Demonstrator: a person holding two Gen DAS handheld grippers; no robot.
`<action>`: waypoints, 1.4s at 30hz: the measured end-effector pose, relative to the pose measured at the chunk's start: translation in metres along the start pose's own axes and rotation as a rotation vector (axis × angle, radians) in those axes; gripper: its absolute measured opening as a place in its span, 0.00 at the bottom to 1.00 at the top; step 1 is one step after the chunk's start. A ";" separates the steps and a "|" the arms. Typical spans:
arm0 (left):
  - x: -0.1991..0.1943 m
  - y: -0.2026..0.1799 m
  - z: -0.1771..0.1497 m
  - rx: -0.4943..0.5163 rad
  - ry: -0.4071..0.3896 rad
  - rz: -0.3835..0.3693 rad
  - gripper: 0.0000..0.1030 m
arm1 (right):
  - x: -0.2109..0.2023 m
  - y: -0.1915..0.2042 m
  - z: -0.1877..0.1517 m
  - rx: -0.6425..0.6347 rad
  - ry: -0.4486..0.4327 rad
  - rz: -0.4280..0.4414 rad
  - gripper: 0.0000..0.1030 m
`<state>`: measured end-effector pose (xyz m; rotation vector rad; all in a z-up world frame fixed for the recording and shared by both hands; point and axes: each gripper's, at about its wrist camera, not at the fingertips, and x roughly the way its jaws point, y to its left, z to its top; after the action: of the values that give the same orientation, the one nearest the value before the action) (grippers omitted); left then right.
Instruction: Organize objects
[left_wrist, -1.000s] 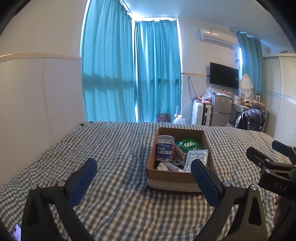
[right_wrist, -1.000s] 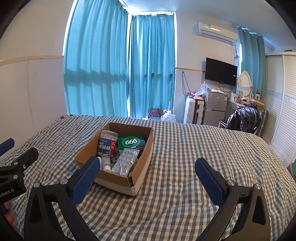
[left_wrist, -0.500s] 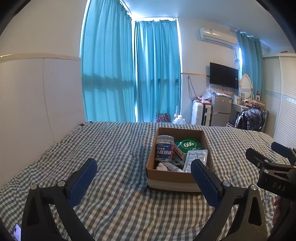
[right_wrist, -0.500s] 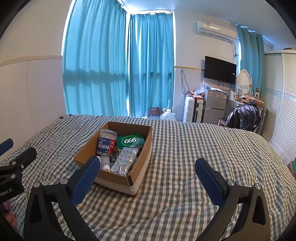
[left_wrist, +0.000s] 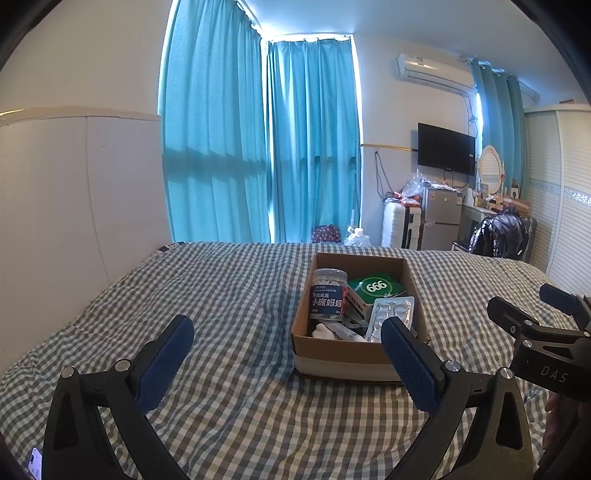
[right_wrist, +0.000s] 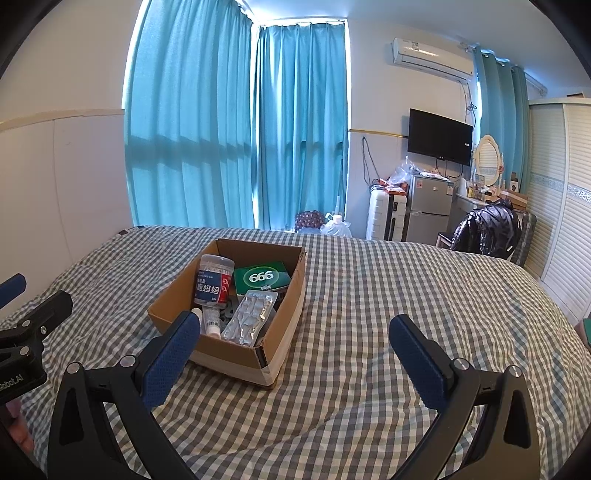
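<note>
An open cardboard box (left_wrist: 341, 363) (right_wrist: 236, 354) sits on the checked bed. Inside stand a clear jar with a blue label (left_wrist: 327, 295) (right_wrist: 214, 282), a green "666" box (left_wrist: 375, 286) (right_wrist: 263, 277), a silver blister pack (left_wrist: 391, 314) (right_wrist: 251, 314) and a small white tube (left_wrist: 341, 332) (right_wrist: 211, 325). My left gripper (left_wrist: 286, 338) is open and empty, just short of the box. My right gripper (right_wrist: 295, 338) is open and empty, to the right of the box; it also shows in the left wrist view (left_wrist: 535, 325).
The green and white checked bedspread (right_wrist: 388, 295) spreads around the box. A white headboard wall (left_wrist: 74, 206) stands at the left. Blue curtains, a fridge (right_wrist: 428, 210), a suitcase and a chair with a black jacket (right_wrist: 484, 229) stand beyond the bed.
The right gripper has shifted slightly, so the box sits a little farther off in its view. The left gripper has barely moved. Both stay open.
</note>
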<state>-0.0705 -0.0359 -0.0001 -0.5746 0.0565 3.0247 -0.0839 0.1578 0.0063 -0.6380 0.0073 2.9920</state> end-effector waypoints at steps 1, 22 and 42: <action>0.000 0.000 0.000 0.000 0.000 0.001 1.00 | 0.000 0.000 0.000 0.000 0.001 -0.001 1.00; 0.000 0.000 -0.001 0.016 -0.006 0.000 1.00 | 0.003 0.005 -0.001 -0.002 0.010 -0.004 1.00; 0.001 0.002 -0.002 0.013 0.000 -0.002 1.00 | 0.004 0.007 -0.002 -0.001 0.014 -0.006 1.00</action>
<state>-0.0711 -0.0383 -0.0023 -0.5729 0.0751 3.0204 -0.0870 0.1512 0.0030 -0.6579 0.0043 2.9824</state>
